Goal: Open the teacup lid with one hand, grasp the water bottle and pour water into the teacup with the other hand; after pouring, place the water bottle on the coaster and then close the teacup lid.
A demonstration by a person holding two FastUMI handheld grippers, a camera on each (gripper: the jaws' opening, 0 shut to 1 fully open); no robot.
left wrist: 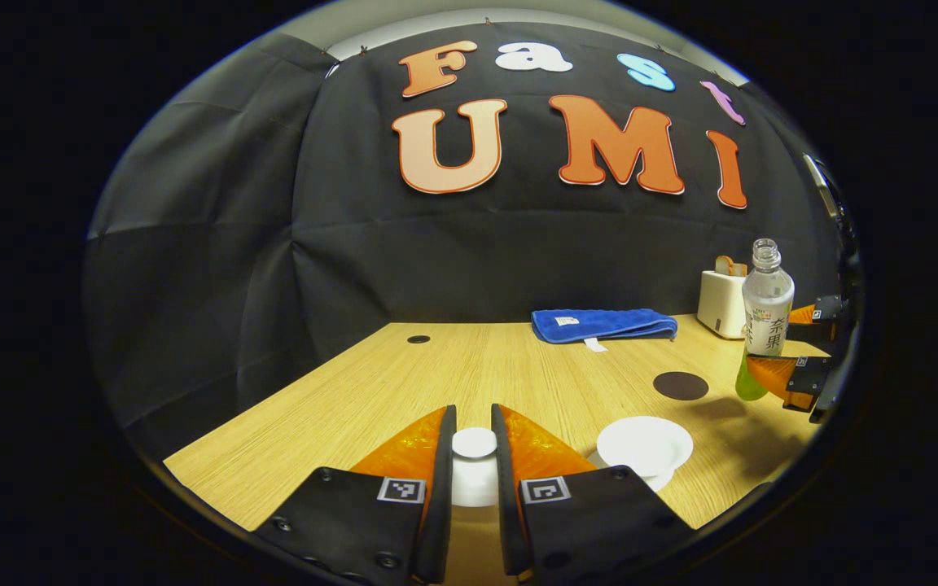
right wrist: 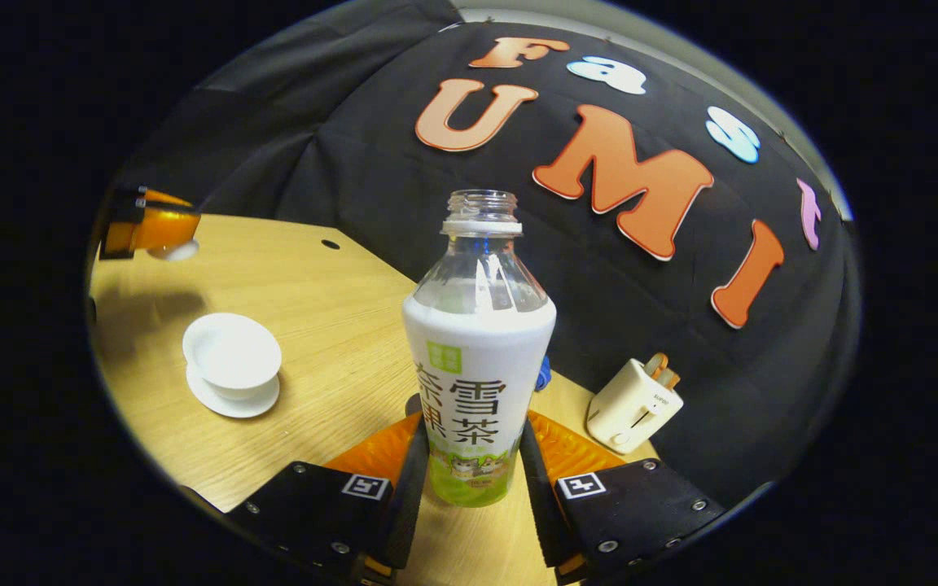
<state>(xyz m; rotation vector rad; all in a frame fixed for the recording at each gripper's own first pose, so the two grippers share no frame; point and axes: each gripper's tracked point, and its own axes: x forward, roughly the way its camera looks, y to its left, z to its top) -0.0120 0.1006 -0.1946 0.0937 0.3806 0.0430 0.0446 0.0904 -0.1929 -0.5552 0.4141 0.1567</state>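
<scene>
The teacup (right wrist: 232,355) is sitting open on its saucer (right wrist: 231,399) near the front of the wooden table (left wrist: 436,366), and you are holding its lid (left wrist: 474,443) off to the side, pinched by the knob between the fingers of the left gripper (left wrist: 474,456). That grip is a narrow one on a smooth round knob, so any tilt of your wrist is risking the lid slipping out and dropping on the cup or the table.

You are gripping the water bottle (right wrist: 477,358) with the right gripper (right wrist: 469,464), both fingers pressing on the lower body, and the bottle is raised above the table, to the right of the cup. Its neck is uncapped, so a quick swing toward the cup is inviting a spill before the mouth is over the bowl. The hold is low on a tall bottle; as you tip it, the weight may be twisting it between the pads.

The cup is small and shallow, so a steep pour is likely to overshoot or splash onto the saucer. The dark coaster (left wrist: 681,385) is lying just beside the bottle, between it and the cup; behind are a folded blue cloth (left wrist: 603,324) and a small white toaster (left wrist: 721,301).
</scene>
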